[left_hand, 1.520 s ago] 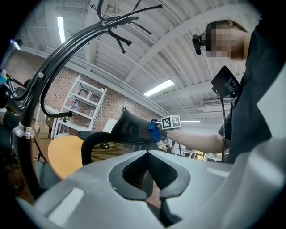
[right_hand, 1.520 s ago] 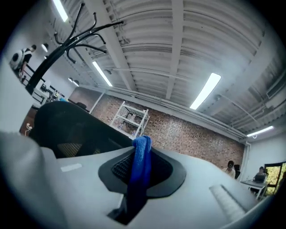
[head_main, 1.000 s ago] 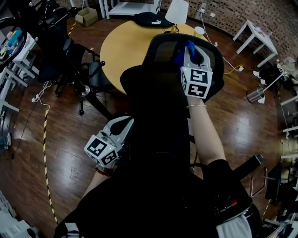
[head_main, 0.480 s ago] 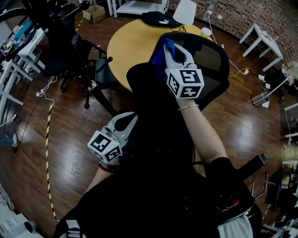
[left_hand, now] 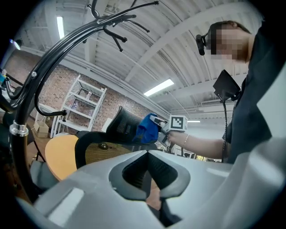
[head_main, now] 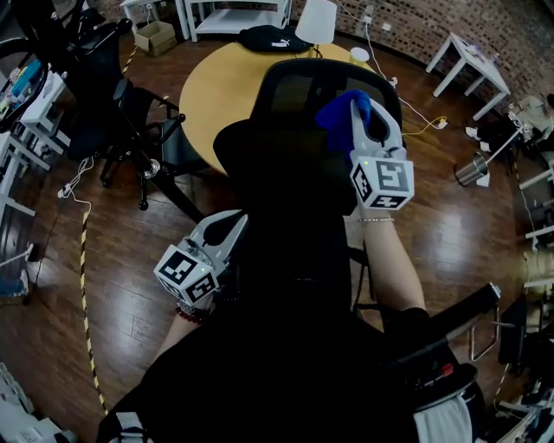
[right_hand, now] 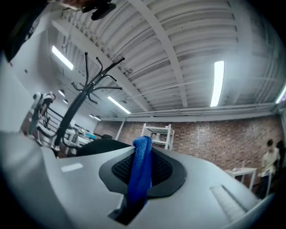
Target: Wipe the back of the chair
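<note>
A black mesh office chair back [head_main: 294, 91] stands in front of me in the head view. My right gripper [head_main: 368, 104] is shut on a blue cloth [head_main: 340, 112] and holds it against the upper right part of that back. The right gripper view shows the cloth [right_hand: 142, 172] hanging between the shut jaws. My left gripper [head_main: 227, 223] hangs low at the left, shut with nothing in it, apart from the chair. In the left gripper view the chair back [left_hand: 119, 127] and the cloth [left_hand: 147, 129] are seen from the side.
A round wooden table [head_main: 221, 82] stands just behind the chair, with a black bag [head_main: 273, 37] and a white lamp shade [head_main: 316, 19] on it. Another black chair [head_main: 130, 121] is at the left. A white side table [head_main: 472, 60] and a metal bin [head_main: 474, 173] are at the right.
The right gripper with the blue cloth has swept from the left side of the chair back across to its right side. The left gripper has stayed low at the left.
</note>
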`<act>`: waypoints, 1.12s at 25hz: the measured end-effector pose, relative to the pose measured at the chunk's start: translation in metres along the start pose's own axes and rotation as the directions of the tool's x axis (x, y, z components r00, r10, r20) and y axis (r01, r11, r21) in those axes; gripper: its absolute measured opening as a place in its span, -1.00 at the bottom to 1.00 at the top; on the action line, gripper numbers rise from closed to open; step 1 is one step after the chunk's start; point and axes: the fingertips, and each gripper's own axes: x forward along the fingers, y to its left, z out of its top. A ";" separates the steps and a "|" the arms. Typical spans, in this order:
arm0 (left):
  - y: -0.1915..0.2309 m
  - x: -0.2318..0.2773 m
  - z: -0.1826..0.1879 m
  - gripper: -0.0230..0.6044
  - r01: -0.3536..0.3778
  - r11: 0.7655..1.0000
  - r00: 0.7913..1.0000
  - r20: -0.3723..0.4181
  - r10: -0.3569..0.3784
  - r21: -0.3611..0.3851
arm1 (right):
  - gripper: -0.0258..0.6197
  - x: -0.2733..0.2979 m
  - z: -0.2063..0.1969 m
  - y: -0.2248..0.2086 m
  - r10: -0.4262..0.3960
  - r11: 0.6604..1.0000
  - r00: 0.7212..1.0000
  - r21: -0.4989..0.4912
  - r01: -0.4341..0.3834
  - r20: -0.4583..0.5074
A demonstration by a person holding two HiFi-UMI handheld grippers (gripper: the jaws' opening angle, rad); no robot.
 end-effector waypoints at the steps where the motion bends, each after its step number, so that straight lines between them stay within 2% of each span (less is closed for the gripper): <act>1: 0.000 0.003 0.000 -0.91 0.006 1.000 1.000 -0.001 -0.006 0.001 | -0.82 -0.013 -0.005 -0.024 -0.059 0.997 0.998 -0.053 0.057 -0.029; 4: -0.002 0.010 0.000 -0.91 0.024 1.000 1.000 -0.002 -0.024 -0.004 | -0.82 -0.036 -0.028 -0.083 -0.205 0.959 0.970 -0.223 0.173 -0.129; 7: -0.004 0.014 0.000 -0.91 0.033 0.999 0.999 -0.006 -0.033 -0.012 | -0.82 -0.037 -0.040 -0.098 -0.260 0.898 0.955 -0.400 0.184 -0.145; 9: -0.004 0.016 0.001 -0.91 0.036 0.999 0.999 -0.007 -0.036 -0.013 | -0.82 -0.032 -0.042 -0.095 -0.287 0.866 0.950 -0.458 0.202 -0.126; 11: -0.002 0.014 0.001 -0.91 0.031 0.999 1.000 -0.004 -0.031 -0.017 | -0.83 -0.026 -0.043 -0.091 -0.319 0.858 0.942 -0.454 0.239 -0.106; 13: 0.001 0.011 0.001 -0.91 0.017 1.000 1.000 -0.002 -0.018 -0.024 | -0.83 -0.019 -0.045 -0.084 -0.327 0.864 0.940 -0.433 0.256 -0.098; 17: 0.007 0.004 -0.002 -0.91 -0.009 0.999 1.000 0.000 0.009 -0.037 | -0.83 0.000 -0.054 -0.065 -0.311 0.875 0.943 -0.424 0.234 -0.121; 20: 0.011 0.000 -0.007 -0.91 -0.020 0.999 1.000 -0.005 0.020 -0.047 | -0.83 0.015 -0.057 -0.048 -0.292 0.902 0.946 -0.370 0.223 -0.139; 25: 0.008 -0.001 -0.008 -0.91 -0.018 0.999 1.000 0.004 0.018 -0.049 | -0.83 0.044 -0.054 -0.006 -0.173 0.961 0.972 -0.241 0.133 -0.156; 28: 0.008 -0.006 -0.008 -0.91 -0.023 0.999 1.000 0.016 0.024 -0.045 | -0.83 0.056 -0.049 0.026 -0.110 0.975 0.981 -0.210 0.075 -0.161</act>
